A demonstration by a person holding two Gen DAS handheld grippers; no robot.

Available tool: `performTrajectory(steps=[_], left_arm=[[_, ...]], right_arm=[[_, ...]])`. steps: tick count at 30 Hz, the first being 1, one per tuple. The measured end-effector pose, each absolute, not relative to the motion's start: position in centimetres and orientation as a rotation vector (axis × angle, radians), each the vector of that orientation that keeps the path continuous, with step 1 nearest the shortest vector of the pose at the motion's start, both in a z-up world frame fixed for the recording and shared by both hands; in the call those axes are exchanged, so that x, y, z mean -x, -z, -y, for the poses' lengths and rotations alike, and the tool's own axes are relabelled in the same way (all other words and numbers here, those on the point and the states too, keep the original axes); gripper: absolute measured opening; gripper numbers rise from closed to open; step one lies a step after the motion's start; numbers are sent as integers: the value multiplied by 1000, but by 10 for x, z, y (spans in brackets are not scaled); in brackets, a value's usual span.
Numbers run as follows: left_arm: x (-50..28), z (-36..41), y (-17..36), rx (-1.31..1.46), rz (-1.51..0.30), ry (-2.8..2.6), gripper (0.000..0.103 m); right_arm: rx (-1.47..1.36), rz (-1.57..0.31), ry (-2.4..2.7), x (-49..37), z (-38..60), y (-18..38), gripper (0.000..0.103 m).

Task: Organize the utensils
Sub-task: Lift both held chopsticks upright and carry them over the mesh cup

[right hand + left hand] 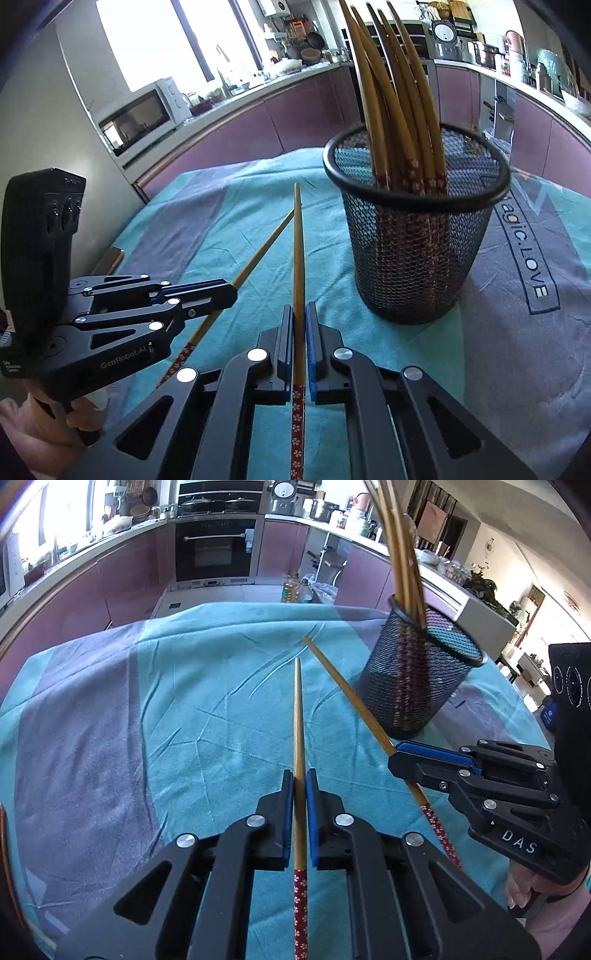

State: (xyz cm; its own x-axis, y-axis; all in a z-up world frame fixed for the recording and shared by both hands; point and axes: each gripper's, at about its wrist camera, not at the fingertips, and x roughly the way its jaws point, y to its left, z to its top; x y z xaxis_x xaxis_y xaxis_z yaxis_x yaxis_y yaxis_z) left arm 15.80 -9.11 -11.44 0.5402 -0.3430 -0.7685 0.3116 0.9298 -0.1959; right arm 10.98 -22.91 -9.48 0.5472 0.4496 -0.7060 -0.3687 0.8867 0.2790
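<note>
My left gripper (300, 775) is shut on a wooden chopstick (298, 716) with a red flowered end, held low over the teal cloth. My right gripper (300, 310) is shut on a second matching chopstick (298, 243). Each gripper shows in the other's view: the right one (397, 755) with its chopstick (343, 686), the left one (231, 291) with its chopstick (258, 258). A black mesh cup (413, 236) holding several chopsticks (391, 92) stands ahead and right of both grippers; it also shows in the left wrist view (413, 686).
The table is covered by a teal and grey cloth (147, 701) with printed lettering (524, 254). Kitchen counters, an oven (214, 550) and a microwave (140, 118) lie beyond the table's far edge.
</note>
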Motion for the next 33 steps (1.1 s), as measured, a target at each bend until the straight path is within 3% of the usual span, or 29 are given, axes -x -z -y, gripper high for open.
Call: performTrajectory(steps=[33], left_arm=[[-115, 89, 49, 58, -770, 515, 8]], right_arm=[[-165, -707, -529, -74, 266, 47, 6]])
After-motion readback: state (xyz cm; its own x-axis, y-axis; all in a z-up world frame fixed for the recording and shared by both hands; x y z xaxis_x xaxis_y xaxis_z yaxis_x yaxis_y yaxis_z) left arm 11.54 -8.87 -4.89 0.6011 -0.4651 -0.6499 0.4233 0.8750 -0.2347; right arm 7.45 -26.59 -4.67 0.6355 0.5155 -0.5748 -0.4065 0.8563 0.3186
